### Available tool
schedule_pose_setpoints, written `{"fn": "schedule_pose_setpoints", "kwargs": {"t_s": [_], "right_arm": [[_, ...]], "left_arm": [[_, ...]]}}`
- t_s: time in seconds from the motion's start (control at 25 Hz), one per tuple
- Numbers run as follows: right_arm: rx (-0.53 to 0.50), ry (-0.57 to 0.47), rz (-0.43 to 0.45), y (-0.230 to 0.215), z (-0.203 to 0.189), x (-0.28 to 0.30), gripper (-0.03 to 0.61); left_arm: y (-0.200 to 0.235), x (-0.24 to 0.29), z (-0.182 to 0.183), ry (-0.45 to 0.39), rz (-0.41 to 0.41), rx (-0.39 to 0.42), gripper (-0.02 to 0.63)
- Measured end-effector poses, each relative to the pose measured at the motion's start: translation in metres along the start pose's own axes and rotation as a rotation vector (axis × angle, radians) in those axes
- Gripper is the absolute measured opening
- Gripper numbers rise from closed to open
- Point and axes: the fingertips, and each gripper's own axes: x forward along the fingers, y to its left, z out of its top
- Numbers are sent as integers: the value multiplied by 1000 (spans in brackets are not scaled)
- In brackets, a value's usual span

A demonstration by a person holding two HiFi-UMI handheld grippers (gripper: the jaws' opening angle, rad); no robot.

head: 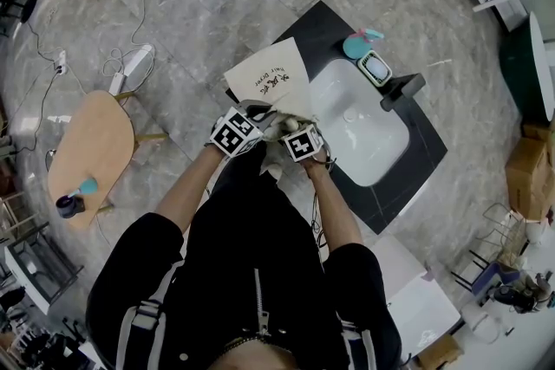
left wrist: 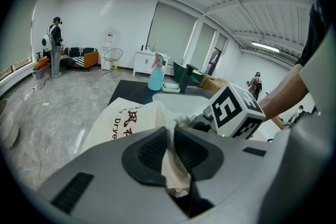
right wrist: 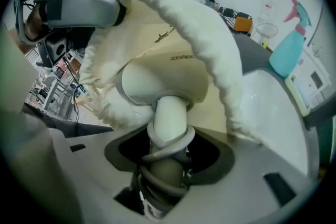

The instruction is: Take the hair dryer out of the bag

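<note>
Within the bag [right wrist: 210, 34] sits a cream, cord-wrapped hair dryer [right wrist: 163, 81].

Your left tongs [left wrist: 170, 136] pinch cream bag cloth [left wrist: 128, 115]; your right tongs [right wrist: 167, 150], pointing steeply down, stand apart around a white hair-dryer handle [right wrist: 168, 118].

Edge of bag [left wrist: 126, 118] between left fingers [left wrist: 152, 152], hair dryer [right wrist: 168, 86] handle between right fingers [right wrist: 218, 157], its head inside the bag, sink [right wrist: 268, 97] beyond
</note>
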Motion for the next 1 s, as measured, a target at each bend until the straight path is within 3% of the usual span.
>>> {"fn": "schedule_pose_setpoints", "kwargs": {"t_s": [1.0], "right_arm": [[81,-82,-31,4,-13,-34,235]], "left_arm": [[-6,-1,-1,20,-10,30,60]]}}
